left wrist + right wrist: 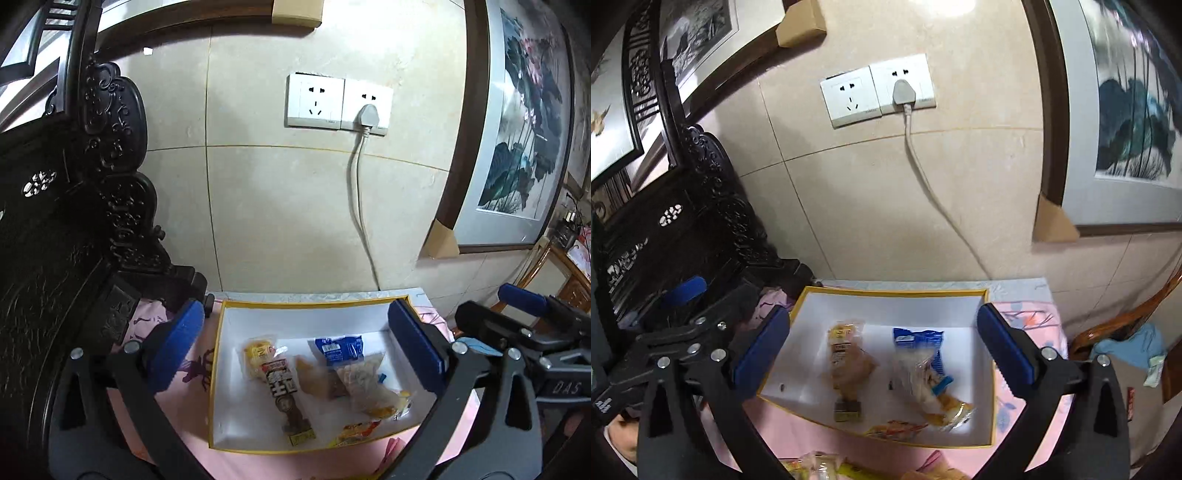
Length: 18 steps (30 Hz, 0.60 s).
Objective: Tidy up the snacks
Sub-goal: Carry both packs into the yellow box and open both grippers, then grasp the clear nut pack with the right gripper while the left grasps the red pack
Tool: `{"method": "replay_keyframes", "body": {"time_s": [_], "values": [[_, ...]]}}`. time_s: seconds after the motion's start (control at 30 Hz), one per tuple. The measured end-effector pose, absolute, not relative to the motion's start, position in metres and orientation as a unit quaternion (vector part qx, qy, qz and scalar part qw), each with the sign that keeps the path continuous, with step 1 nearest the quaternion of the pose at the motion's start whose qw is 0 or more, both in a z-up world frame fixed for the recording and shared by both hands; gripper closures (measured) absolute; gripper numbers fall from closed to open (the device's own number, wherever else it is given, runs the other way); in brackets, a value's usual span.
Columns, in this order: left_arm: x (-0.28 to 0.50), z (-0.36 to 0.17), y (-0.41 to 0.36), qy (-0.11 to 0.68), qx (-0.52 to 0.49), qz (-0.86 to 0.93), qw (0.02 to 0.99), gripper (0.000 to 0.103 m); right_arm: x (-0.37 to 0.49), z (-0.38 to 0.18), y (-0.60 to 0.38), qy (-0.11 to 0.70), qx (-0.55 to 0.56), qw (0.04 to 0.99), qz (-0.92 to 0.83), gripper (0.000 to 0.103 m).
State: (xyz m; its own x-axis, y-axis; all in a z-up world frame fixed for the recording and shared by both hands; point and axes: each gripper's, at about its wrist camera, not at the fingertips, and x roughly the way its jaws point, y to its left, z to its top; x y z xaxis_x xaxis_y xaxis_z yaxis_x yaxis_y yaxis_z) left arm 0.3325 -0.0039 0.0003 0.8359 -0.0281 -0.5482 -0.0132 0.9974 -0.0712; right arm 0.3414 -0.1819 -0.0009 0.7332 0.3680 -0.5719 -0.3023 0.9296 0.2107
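A white box with a yellow rim lies on a pink cloth. Inside it are a yellow packet, a long brown bar packet, a blue packet, clear-wrapped pastries and an orange packet. My left gripper hangs above the box, open and empty. My right gripper hovers beside it, also open and empty. Each view catches a blue pad of the other gripper.
More wrapped snacks lie on the cloth at the near edge. Dark carved wooden furniture stands at the left. A plugged-in white cord runs down the tiled wall behind the box. A wooden chair with blue cloth is at the right.
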Motion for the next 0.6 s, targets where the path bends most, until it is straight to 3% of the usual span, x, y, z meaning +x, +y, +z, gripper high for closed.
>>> {"method": "replay_keyframes", "body": {"time_s": [0.6], "values": [[0.28, -0.013, -0.007, 0.323, -0.05, 0.008, 0.945, 0.002, 0.275, -0.029, -0.207, 0.315, 0.09, 0.925, 0.191, 0.001]]}}
